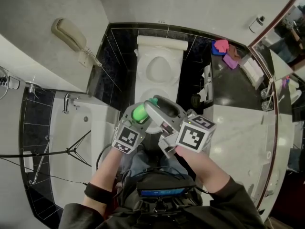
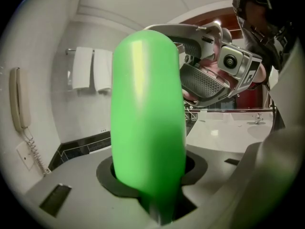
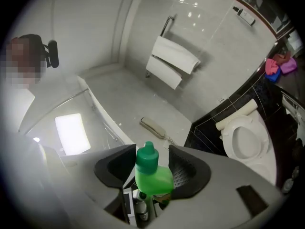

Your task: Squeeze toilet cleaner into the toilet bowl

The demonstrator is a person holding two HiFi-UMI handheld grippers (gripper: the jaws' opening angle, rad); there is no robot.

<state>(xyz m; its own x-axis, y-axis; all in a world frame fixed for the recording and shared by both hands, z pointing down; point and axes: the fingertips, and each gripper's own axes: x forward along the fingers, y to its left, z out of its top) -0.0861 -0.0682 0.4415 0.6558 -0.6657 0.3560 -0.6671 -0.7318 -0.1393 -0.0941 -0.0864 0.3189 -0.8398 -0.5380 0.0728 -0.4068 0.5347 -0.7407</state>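
A bright green toilet cleaner bottle (image 1: pixel 139 112) is held over the near end of the white toilet (image 1: pixel 159 68), whose lid is up and bowl open. My left gripper (image 1: pixel 137 122) is shut on the bottle's body (image 2: pixel 147 118), which fills the middle of the left gripper view. My right gripper (image 1: pixel 155 109) reaches in from the right, level and rolled on its side. In the right gripper view the darker green cap (image 3: pixel 146 159) stands between the right gripper's (image 3: pixel 152 168) black pads, with a gap on each side. The toilet (image 3: pixel 245 140) lies at the right there.
A bathtub (image 1: pixel 71 137) runs along the left, with a wall phone (image 1: pixel 71 37) above it. A marble counter (image 1: pixel 238 128) stands to the right, with pink and purple cloths (image 1: pixel 224 46) at its far end. Folded towels (image 3: pixel 172 61) hang on the wall.
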